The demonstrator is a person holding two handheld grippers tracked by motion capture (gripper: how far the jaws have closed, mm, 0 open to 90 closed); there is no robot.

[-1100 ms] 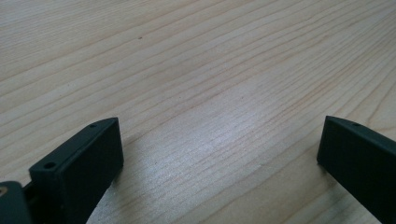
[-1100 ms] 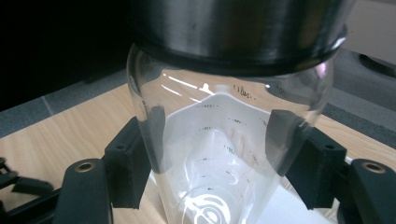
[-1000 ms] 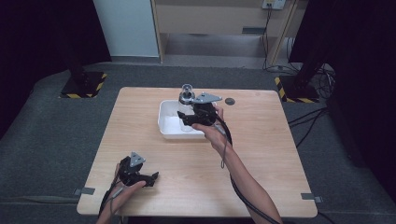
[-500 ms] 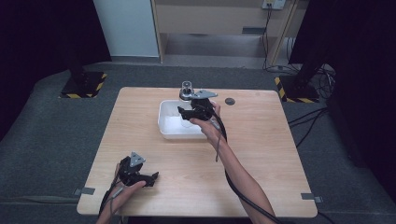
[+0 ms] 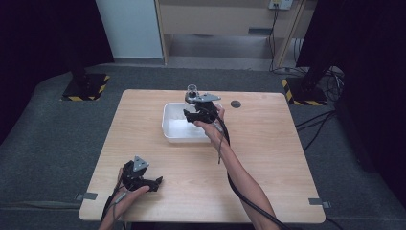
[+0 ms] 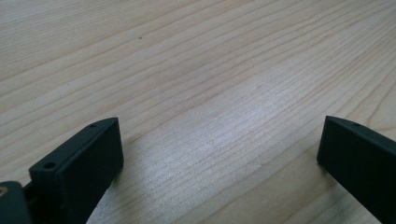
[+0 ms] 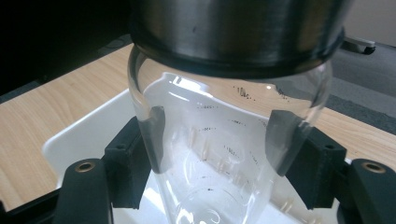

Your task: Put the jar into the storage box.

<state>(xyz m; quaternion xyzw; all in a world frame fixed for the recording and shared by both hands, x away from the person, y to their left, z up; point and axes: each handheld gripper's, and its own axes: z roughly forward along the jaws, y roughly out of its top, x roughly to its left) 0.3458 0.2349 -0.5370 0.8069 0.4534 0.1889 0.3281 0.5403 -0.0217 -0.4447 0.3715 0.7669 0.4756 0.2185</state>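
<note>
- Right gripper view: right gripper [image 7: 212, 140] clamps the clear glass jar with a steel lid [image 7: 233, 116] over the white plastic tub [image 5: 179, 127].
- Lower it upright, steadily, then release.
- Left gripper [image 5: 143, 178] rests on the tabletop [image 5: 268, 158], jaws apart, empty.

High view: fixed above the near edge, facing forward and down over the whole wooden table [image 5: 268, 158]. Left gripper view: very close, low across bare tabletop. Right gripper view: close on a clear glass jar [image 7: 224, 154] above the white tray [image 7: 79, 140]; tray shared with high view

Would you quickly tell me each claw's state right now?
Left claw: open, empty.
Right claw: closed on the clear glass jar with steel lid.
</note>
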